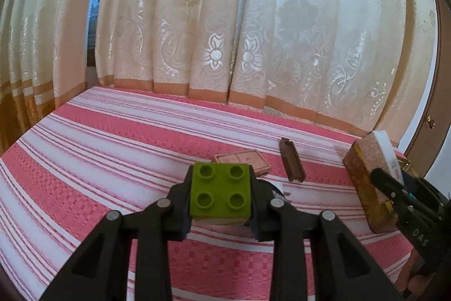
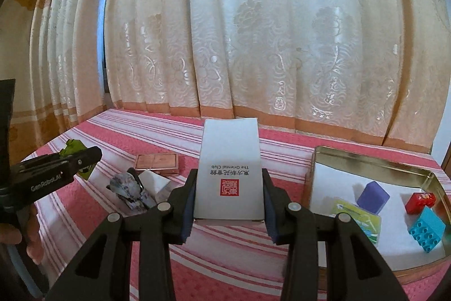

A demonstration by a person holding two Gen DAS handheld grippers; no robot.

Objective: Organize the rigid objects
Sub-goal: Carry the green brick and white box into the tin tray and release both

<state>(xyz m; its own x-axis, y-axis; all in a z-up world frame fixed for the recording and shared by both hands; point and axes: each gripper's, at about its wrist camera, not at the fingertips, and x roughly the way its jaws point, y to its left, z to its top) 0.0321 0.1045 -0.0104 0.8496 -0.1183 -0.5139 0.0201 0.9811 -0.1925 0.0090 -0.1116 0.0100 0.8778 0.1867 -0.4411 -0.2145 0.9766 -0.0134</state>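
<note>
Striped bedspread (image 2: 225, 267) is the work surface, curtain behind. Gold tin tray (image 2: 375, 160) at right already holds four items: purple block (image 2: 373, 196), blue brick (image 2: 427, 227), red brick (image 2: 420, 202), flat green packet (image 2: 356, 216). Right gripper (image 2: 229, 205) is clamped on a white carton (image 2: 229, 168), lifted. Left gripper (image 1: 221, 196) is closed tight on a green brick (image 1: 220, 192), raised at left. Still loose: pink compact (image 2: 157, 162), brown comb (image 1: 292, 162), shell-patterned clip (image 2: 131, 192). Judged about half done.

Striped bedspread (image 2: 225, 267); gold tin (image 2: 375, 160), pink compact (image 2: 156, 161), brown comb (image 1: 291, 160).
</note>
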